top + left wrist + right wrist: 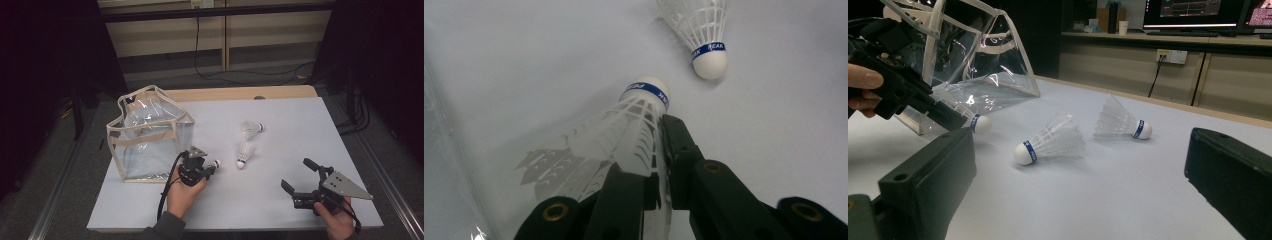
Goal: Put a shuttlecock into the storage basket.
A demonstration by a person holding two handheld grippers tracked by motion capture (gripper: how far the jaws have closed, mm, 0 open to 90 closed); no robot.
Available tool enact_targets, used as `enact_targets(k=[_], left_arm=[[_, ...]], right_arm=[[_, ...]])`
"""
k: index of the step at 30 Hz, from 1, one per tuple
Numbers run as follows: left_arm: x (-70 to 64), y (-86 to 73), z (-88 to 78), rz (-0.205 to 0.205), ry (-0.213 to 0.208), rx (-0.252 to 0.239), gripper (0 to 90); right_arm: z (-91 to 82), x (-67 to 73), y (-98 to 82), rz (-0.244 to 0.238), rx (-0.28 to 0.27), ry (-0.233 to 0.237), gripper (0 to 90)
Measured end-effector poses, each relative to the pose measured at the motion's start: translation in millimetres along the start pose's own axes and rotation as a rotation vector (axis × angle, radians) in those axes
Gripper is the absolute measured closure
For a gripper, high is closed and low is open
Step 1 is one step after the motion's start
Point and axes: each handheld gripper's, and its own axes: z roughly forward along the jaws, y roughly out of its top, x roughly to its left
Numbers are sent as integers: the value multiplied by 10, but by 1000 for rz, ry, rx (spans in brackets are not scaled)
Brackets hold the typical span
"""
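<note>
So my left gripper point(210, 170) is pinching a shuttlecock point(634, 125) by its skirt, just off the white table point(280, 200), beside the clear bag point(150, 135). My right gripper point(299, 176) hangs spread. Room's dark, with monitors point(1193, 12) behind.

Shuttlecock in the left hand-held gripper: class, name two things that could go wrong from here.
1. The left hand-held gripper pinches the shuttlecock by its thin feather skirt, which could crush or slip loose.
2. The clear bag beside it is soft, with a sagging mouth; the shuttlecock may catch on the rim or tip the bag instead of dropping in.
</note>
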Motion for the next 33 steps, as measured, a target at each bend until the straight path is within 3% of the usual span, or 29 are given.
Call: enact_targets(k=[8,14,25,33], left_arm=[[12,72,-71,15,-39,26,862],[13,98,-98,10,-41,9,867],[22,205,-172,17,-68,26,872],[31,256,-211,15,-63,26,873]], right_arm=[[1,-2,-3,-2,4,-1,0],[5,-3,-7,-5,5,4,0],[9,-1,-7,2,1,12,0],[4,-2,-5,5,2,9,0]])
